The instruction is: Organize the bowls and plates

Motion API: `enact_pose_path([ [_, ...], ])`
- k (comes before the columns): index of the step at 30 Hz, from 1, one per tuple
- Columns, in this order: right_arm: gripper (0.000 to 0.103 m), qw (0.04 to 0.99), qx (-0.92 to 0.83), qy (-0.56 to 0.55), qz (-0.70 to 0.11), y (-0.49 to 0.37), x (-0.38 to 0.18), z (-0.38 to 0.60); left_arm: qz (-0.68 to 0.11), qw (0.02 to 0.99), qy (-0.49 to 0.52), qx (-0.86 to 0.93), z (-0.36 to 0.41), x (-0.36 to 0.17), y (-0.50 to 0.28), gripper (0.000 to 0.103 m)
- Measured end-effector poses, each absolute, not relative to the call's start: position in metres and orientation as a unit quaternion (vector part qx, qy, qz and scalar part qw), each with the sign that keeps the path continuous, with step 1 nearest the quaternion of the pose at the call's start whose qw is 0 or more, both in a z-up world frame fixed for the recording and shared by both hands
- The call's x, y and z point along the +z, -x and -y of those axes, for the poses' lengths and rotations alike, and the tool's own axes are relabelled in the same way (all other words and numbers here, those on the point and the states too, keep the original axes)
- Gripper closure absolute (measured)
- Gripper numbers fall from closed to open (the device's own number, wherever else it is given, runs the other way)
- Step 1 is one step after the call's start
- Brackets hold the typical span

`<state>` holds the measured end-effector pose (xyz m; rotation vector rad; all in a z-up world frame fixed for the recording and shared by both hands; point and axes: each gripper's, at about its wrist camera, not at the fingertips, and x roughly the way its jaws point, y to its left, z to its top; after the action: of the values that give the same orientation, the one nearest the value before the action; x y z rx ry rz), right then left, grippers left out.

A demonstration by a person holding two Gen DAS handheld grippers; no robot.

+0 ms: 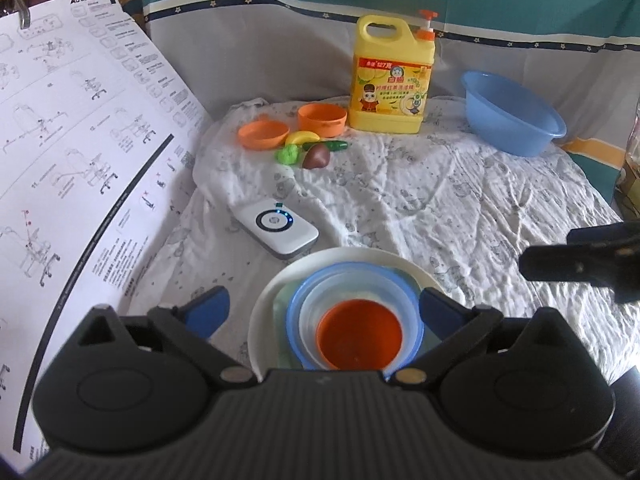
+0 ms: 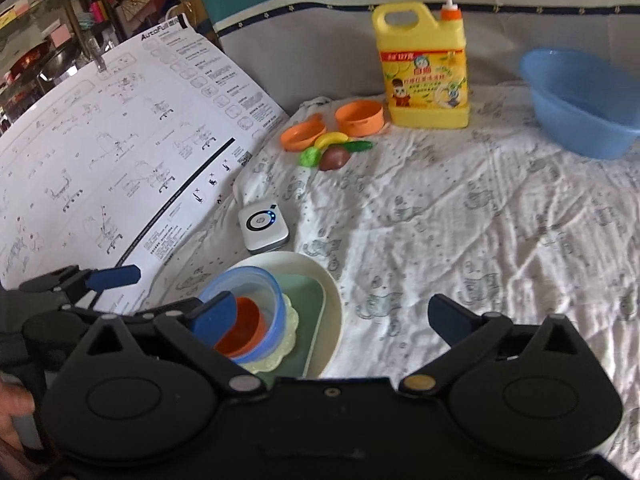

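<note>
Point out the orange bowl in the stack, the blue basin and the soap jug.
orange bowl (image 1: 359, 334), left wrist view, inside bottom.
blue basin (image 2: 582, 92), right wrist view, inner wall.
soap jug (image 1: 390, 88), left wrist view, front label.

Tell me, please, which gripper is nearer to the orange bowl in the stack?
Left. The left gripper hangs open right over the stack, its fingers either side of the orange bowl. The right gripper, also open, sits off to the stack's right, over the cloth.

Glossy plastic orange bowl (image 1: 359, 334) nests in translucent blue bowl (image 1: 354, 312); crinkled white cloth (image 1: 460, 200), matt paper sheet (image 1: 80, 140).
</note>
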<state>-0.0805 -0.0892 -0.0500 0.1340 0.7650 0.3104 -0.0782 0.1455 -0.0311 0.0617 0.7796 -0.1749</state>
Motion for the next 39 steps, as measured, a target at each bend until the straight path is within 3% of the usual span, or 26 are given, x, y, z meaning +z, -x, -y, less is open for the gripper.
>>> enact_pose_path([
  [39,0.000,0.911,0.145,0.039,-0.385,0.137,-0.078,0.086,-0.389,0.919,-0.024,-0.059,-0.168,-0.065,0.115,0.000],
])
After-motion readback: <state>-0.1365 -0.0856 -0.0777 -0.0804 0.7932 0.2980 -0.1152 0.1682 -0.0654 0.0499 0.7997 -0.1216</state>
